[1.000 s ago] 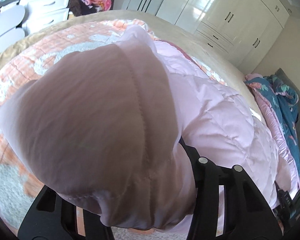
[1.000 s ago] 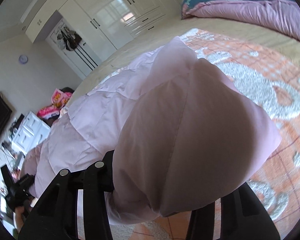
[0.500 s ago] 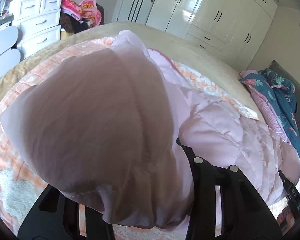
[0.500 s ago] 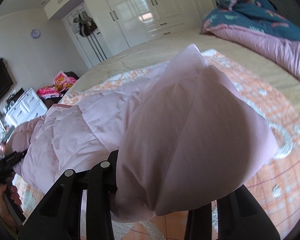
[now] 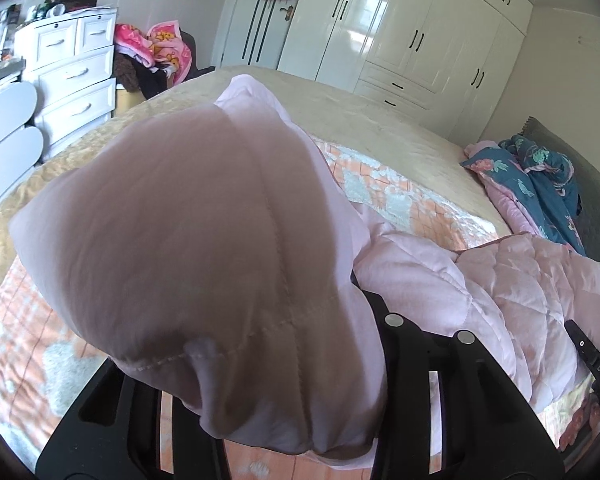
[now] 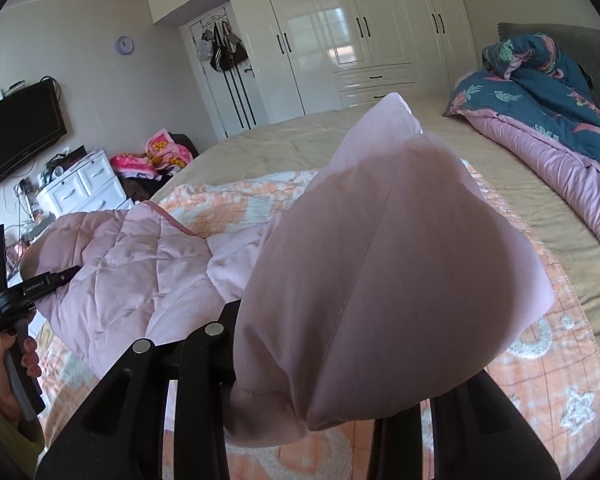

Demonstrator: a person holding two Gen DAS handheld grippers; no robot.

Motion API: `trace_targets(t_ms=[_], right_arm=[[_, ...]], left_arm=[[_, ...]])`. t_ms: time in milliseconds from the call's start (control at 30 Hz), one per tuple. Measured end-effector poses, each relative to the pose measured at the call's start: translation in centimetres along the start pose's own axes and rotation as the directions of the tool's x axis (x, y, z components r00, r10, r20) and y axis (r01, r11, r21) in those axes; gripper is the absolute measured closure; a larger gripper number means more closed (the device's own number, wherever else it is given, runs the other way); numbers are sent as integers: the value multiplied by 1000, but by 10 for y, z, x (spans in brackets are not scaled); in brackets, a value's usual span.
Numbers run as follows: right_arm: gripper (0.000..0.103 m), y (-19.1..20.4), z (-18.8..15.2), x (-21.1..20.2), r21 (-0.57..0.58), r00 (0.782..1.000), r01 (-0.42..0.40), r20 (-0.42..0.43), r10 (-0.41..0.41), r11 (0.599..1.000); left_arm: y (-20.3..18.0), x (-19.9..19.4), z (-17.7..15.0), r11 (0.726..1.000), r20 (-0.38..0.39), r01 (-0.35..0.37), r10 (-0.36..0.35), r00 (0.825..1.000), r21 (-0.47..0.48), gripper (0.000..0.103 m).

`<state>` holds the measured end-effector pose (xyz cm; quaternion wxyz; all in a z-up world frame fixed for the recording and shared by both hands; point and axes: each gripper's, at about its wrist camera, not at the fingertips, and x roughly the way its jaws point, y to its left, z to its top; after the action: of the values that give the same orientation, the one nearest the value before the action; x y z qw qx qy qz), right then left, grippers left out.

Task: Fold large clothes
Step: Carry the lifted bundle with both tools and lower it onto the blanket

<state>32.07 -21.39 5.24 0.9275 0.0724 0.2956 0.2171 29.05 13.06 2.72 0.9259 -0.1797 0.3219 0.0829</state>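
A pale pink quilted jacket (image 5: 480, 292) hangs stretched between my two grippers above the bed. My left gripper (image 5: 268, 364) is shut on one end of it; a puffy corner of the jacket (image 5: 188, 248) bulges over the jaws and hides the fingertips. My right gripper (image 6: 324, 364) is shut on the other end (image 6: 384, 272) in the same way. In the right wrist view the left gripper (image 6: 28, 288) shows at the far left, held by a hand, with the jacket's quilted body (image 6: 132, 256) beside it.
Below lies an orange and white patterned blanket (image 5: 400, 200) on a beige bed (image 6: 260, 152). A blue and pink duvet (image 6: 548, 92) is bundled at the headboard end. White wardrobes (image 5: 412, 32), a white drawer unit (image 5: 72, 76) and a wall television (image 6: 20, 128) stand around.
Both grippers have lifted the jacket higher and tilted up; more of the room and wardrobes shows. The jacket's body has folded closer between the grippers. Both grips are unchanged.
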Motion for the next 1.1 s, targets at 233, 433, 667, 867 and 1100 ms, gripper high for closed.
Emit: trace_targets(t_ms=[233, 433, 667, 867, 1100], right_arm=[[71, 9, -21, -23, -4, 1000, 2, -16, -2, 1000], [71, 14, -43, -41, -3, 999, 14, -30, -14, 1000], [71, 20, -61, -56, -8, 999, 22, -44, -23, 1000], [71, 22, -77, -67, 6, 998, 29, -58, -28, 1000], [71, 19, -98, -75, 36, 996, 35, -83, -32, 999]], left_arm=[[11, -21, -21, 1000, -17, -6, 6, 1000, 7, 72], [17, -37, -41, 1000, -30, -7, 7, 1000, 18, 72], [25, -53, -61, 1000, -37, -10, 11, 999, 27, 72], [29, -63, -75, 999, -44, -11, 12, 999, 38, 72], [35, -73, -98, 998, -55, -11, 14, 998, 56, 71]])
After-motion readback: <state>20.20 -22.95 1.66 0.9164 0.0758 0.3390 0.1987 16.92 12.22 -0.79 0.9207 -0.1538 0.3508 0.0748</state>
